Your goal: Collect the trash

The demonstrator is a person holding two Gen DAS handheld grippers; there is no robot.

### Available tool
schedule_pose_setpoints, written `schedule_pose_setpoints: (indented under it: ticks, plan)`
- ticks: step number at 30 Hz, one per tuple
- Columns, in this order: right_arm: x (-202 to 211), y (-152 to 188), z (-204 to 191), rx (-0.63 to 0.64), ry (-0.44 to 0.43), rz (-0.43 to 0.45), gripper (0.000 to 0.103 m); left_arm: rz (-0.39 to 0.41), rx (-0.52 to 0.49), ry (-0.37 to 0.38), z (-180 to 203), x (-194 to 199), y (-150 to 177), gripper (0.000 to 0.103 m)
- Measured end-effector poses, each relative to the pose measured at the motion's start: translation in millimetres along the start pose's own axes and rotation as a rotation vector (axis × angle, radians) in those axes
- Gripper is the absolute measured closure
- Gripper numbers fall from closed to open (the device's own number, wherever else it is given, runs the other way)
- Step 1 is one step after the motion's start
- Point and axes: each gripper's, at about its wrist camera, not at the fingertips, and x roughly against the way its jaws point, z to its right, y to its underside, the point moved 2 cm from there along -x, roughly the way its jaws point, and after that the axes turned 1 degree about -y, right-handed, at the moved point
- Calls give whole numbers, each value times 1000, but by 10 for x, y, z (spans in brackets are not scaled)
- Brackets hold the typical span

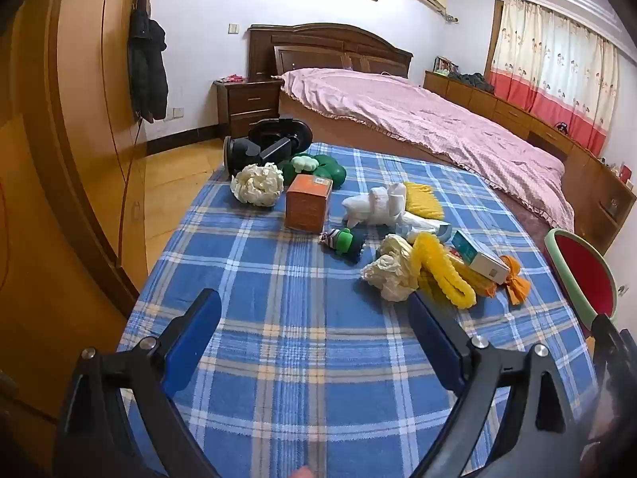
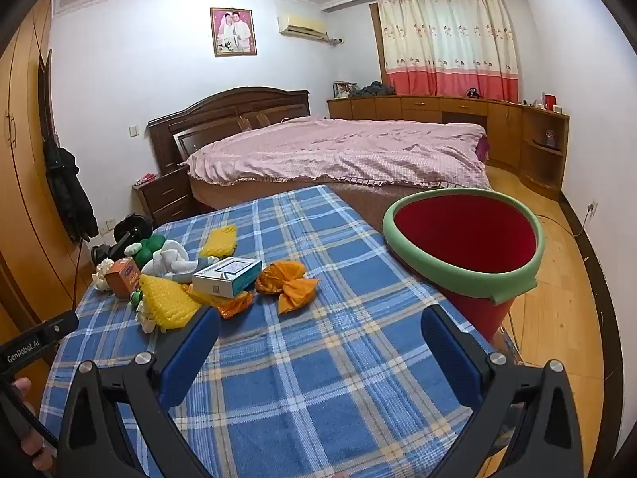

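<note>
Nearest, the left gripper point(image 1: 314, 342) and the right gripper point(image 2: 320, 352) both hover over bare blue plaid cloth point(image 2: 318, 398) with fingers spread wide and nothing between them, probably poised for a first pick. Just beyond lies the trash: crumpled pale paper point(image 1: 388, 275), yellow foam netting point(image 1: 442, 275), a small white box point(image 2: 227, 277) and an orange wrapper point(image 2: 288, 283). The red bin point(image 2: 466, 235) stands at the right edge, seemingly placed for short drops, with an orange box point(image 1: 308, 203) farther left.

A home bedroom: a pink-covered bed point(image 2: 338, 151), wooden nightstand point(image 2: 167, 195), wardrobe point(image 1: 59, 139) and curtains point(image 2: 450, 40).
</note>
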Motion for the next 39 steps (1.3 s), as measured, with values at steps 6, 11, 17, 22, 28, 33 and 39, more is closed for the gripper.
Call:
schedule_pose_setpoints:
  ticks: [6, 11, 17, 22, 28, 33, 39]
  plan:
    - [11, -2, -11, 1, 1, 0, 0, -4, 8, 5, -1, 2, -1, 9]
    - [14, -3, -16, 5, 3, 1, 0, -3, 11, 8, -6, 7, -5, 9]
    - [13, -2, -20, 9, 5, 3, 0, -3, 13, 11, -11, 6, -4, 9]
    - [15, -3, -20, 11, 7, 5, 0, -2, 14, 11, -13, 7, -5, 9]
    - [15, -3, -16, 13, 8, 5, 0, -2, 15, 12, -13, 8, -5, 9]
    - [15, -4, -18, 14, 9, 5, 0, -2, 15, 12, -13, 8, -5, 9]
    - [17, -7, -18, 16, 11, 7, 0, -2, 15, 13, -14, 8, -5, 9]
